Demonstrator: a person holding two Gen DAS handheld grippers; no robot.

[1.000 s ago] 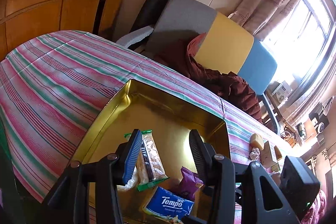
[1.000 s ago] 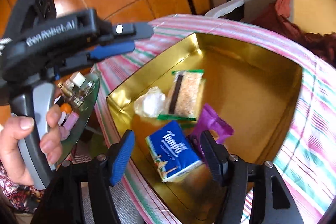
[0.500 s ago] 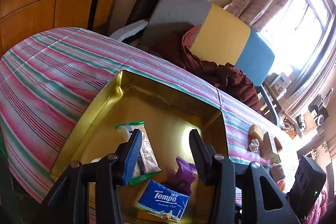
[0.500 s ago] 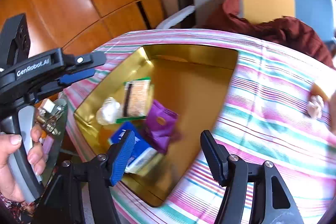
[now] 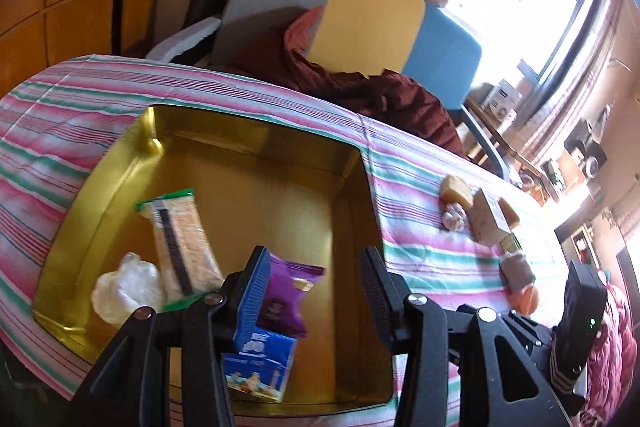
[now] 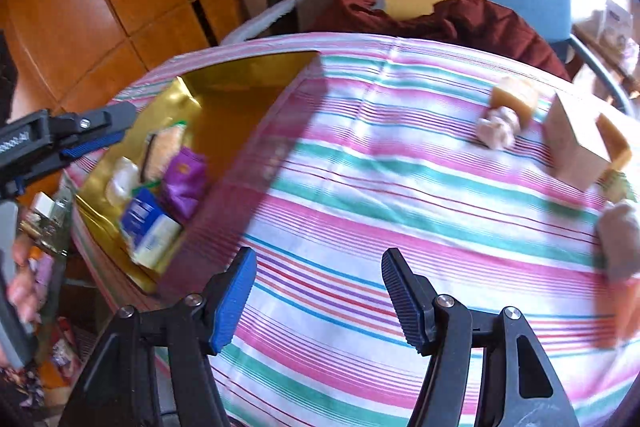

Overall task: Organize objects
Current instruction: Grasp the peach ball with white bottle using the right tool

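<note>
1. Objects to organize are in two groups on the striped tablecloth point(image 6: 360, 187), which covers the whole table and is the largest thing in both views.
2. Behind the table stands a chair point(image 5: 372, 15) with grey, yellow and blue panels, and a dark red cloth point(image 5: 372, 95) lies on its seat.
3. On the left part of the cloth sits the gold tray point(image 5: 280, 163), a shallow square tin with low walls.
4. Inside the tray, near its front left corner, lie four things close together: a long cracker packet point(image 5: 180, 243) with green ends, a blue tissue pack point(image 5: 260, 359), a purple snack pouch point(image 5: 288, 299) just behind it, and a white crumpled wrapper point(image 5: 128, 287) touching the cracker packet.
5. Well apart from the tray, on the right part of the cloth, is the second group: a cardboard box point(image 6: 576, 143), a yellow block point(image 6: 514, 99), and a small pale bundle point(image 6: 496, 129) just in front of the block. More small items near the right edge are too blurred to name.
6. The left gripper point(image 5: 312, 291) hovers over the front of the tray, jaws apart, gripping nothing.
7. The right gripper point(image 6: 320, 295) is over bare cloth between the two groups, also spread wide and empty.
</note>
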